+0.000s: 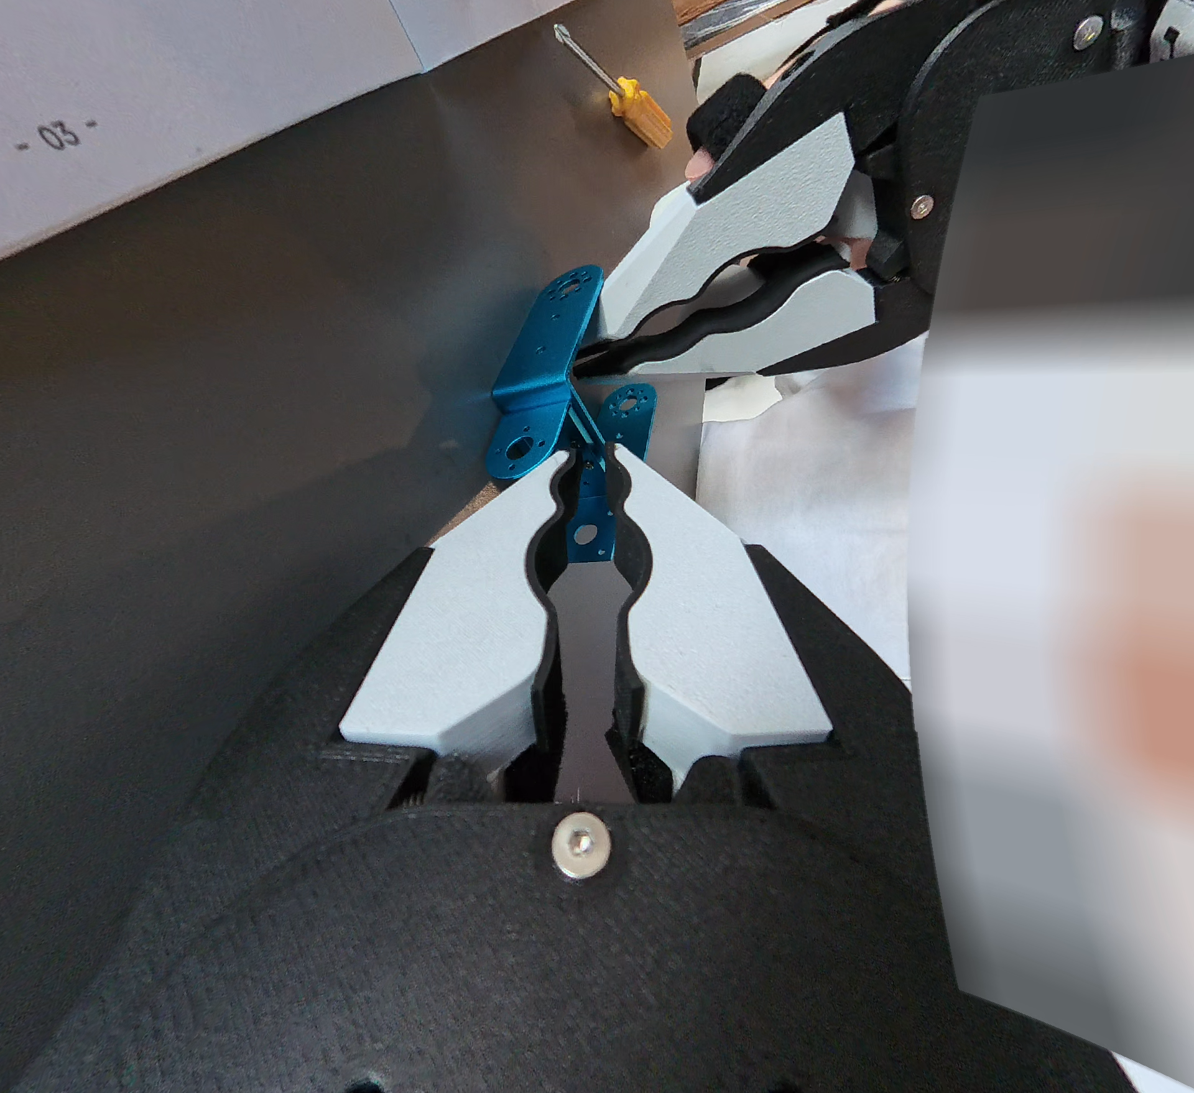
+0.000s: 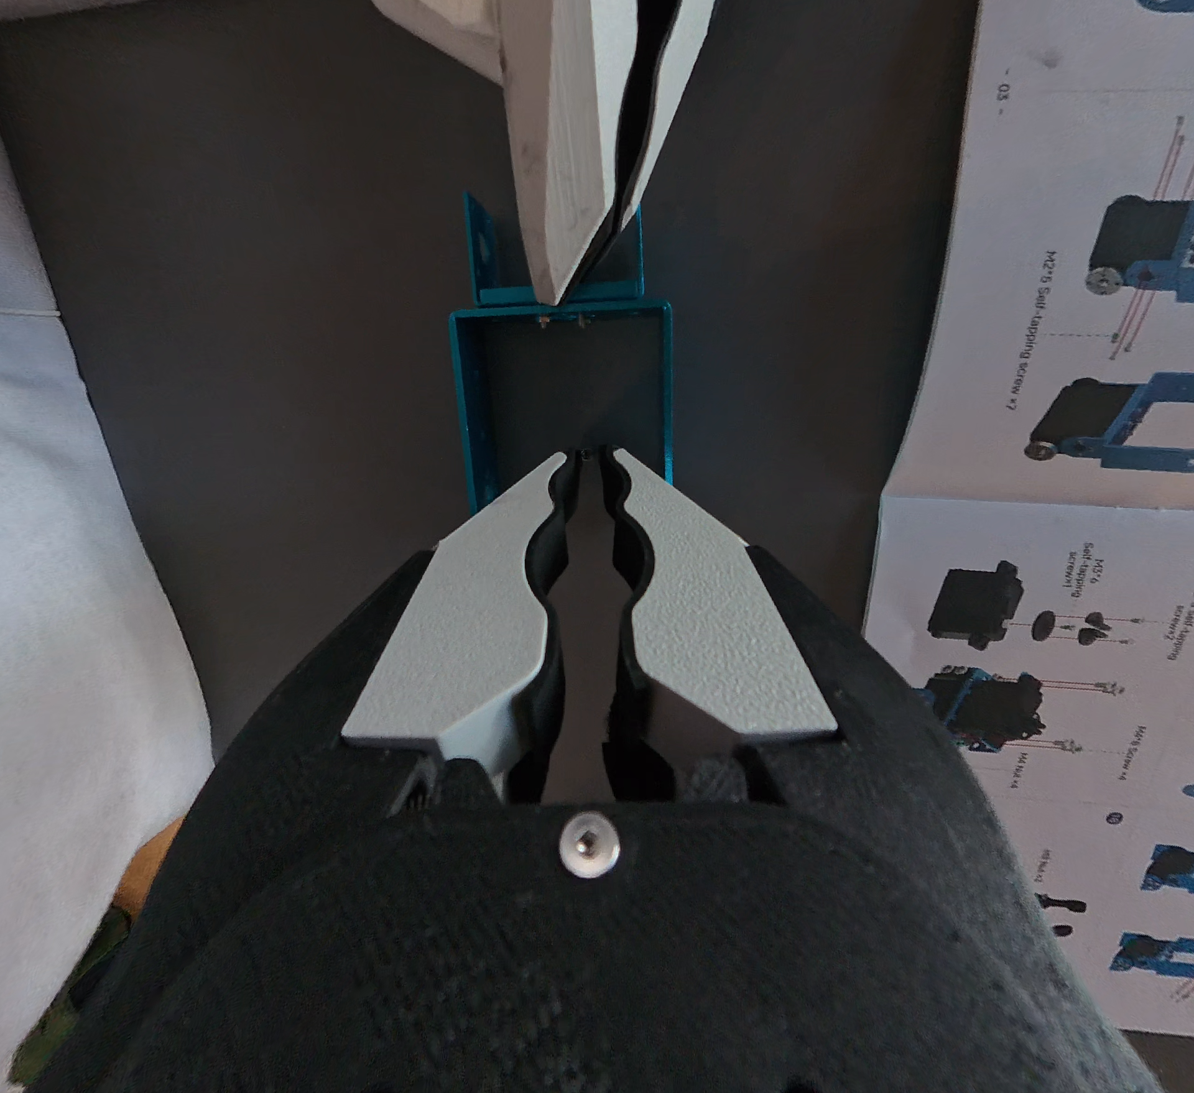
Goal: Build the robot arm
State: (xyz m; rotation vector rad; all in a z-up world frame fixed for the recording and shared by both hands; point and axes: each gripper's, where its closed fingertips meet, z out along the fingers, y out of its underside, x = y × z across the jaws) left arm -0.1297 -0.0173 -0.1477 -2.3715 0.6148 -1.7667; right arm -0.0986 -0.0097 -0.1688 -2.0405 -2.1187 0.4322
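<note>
Dead centre of both views sit two blue metal brackets joined back to back on the dark tabletop [image 1: 258,351]: the larger U-shaped bracket [image 2: 466,403] and the smaller bracket [image 2: 481,248] just beyond it. The left gripper [image 1: 591,461] is drawn in narrow, its tips pinching the smaller bracket's base; in the right wrist view it comes down from the top of the frame onto that same wall. The right gripper [image 2: 585,455] reaches in between the open arms of the U-shaped bracket with its jaws almost together. A tiny dark speck sits at its tips, too small to say what it is. Out toward the upper middle of the left view lies a yellow-handled screwdriver [image 1: 636,112], well apart from the brackets. Printed instruction sheets [image 2: 1066,287] line the right edge, and white cloth [image 2: 77,480] the left.
</note>
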